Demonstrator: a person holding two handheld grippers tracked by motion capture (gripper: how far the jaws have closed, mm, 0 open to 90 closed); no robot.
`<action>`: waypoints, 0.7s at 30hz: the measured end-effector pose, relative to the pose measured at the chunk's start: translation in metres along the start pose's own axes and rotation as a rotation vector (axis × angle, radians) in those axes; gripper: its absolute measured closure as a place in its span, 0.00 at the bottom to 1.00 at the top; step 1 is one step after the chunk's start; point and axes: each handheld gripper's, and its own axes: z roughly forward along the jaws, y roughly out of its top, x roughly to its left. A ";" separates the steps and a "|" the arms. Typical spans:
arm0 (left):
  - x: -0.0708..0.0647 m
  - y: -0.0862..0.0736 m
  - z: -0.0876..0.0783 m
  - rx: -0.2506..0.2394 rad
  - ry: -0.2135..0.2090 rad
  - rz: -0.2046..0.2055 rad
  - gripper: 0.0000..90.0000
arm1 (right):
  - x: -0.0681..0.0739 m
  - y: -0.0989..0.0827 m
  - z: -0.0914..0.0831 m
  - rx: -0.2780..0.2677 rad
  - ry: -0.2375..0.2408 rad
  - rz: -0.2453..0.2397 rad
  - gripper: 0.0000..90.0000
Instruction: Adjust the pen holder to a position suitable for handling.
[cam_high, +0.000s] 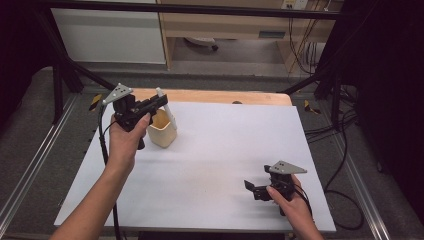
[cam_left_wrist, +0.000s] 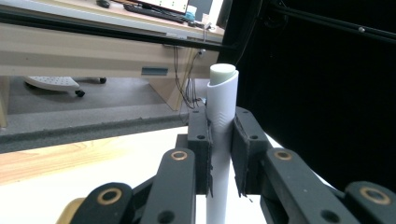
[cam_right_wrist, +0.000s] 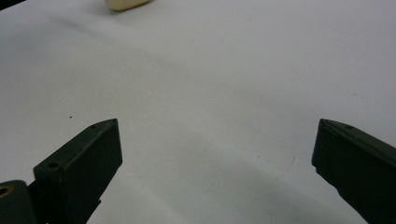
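Note:
A cream square cup (cam_high: 162, 132) stands on the white table sheet (cam_high: 225, 150) at the back left; its base edge (cam_right_wrist: 125, 4) peeks in at the top of the right gripper view. My left gripper (cam_high: 159, 102) hovers just over the cup, shut on a thin white stick (cam_high: 167, 111) that slants down into the cup. In the left gripper view the white stick (cam_left_wrist: 220, 140) stands upright, pinched between both pads, its rounded tip above them. My right gripper (cam_high: 250, 188) rests low near the front right of the sheet, open, jaws wide apart (cam_right_wrist: 215, 163) with nothing between them.
A strip of bare wooden tabletop (cam_high: 215, 96) runs behind the sheet. Black frame posts (cam_high: 60, 75) and cables (cam_high: 345, 150) flank the table. A wooden desk (cam_high: 230, 25) stands beyond on the grey floor.

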 end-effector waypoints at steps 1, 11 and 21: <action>0.001 0.001 0.000 -0.002 0.002 0.001 0.88 | 0.000 0.000 0.000 0.000 0.000 0.000 0.03; 0.005 0.014 -0.004 -0.013 0.030 0.040 0.88 | 0.000 0.000 -0.001 -0.002 0.000 0.005 0.03; 0.014 0.023 -0.006 -0.020 0.061 0.060 0.88 | 0.000 0.000 -0.001 -0.002 -0.002 0.000 0.03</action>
